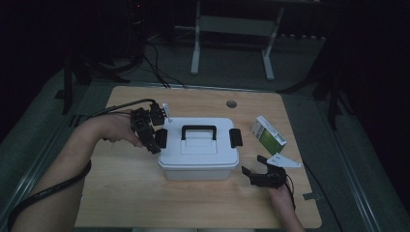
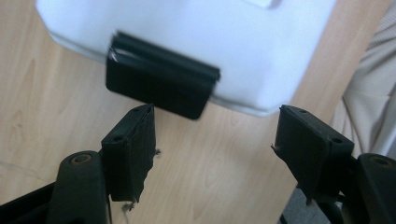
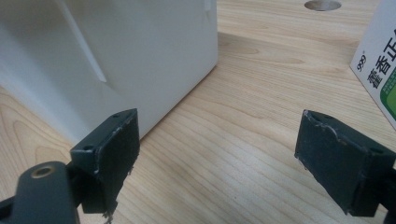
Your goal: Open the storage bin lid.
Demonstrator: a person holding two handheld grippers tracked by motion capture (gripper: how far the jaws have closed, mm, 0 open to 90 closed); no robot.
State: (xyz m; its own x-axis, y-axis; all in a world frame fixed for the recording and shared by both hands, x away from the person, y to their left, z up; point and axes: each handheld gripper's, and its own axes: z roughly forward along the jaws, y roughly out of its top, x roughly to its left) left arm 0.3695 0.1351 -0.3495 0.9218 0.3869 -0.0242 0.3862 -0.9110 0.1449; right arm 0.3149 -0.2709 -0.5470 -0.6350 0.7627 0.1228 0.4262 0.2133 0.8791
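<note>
Two tools gape empty: left tool (image 1: pixel 153 129) angled at the box's latch (image 1: pixel 161 137), right tool (image 1: pixel 255 166) resting low beside the box (image 1: pixel 199 159).

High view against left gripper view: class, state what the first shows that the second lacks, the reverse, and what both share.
High view alone: the box's black handle, its right latch, the green-and-white carton and the right claw, open. Left gripper view alone: a close look at the left claw's pads, open and apart from the latch. Shared: the white box, its left latch and the wooden table.
</note>
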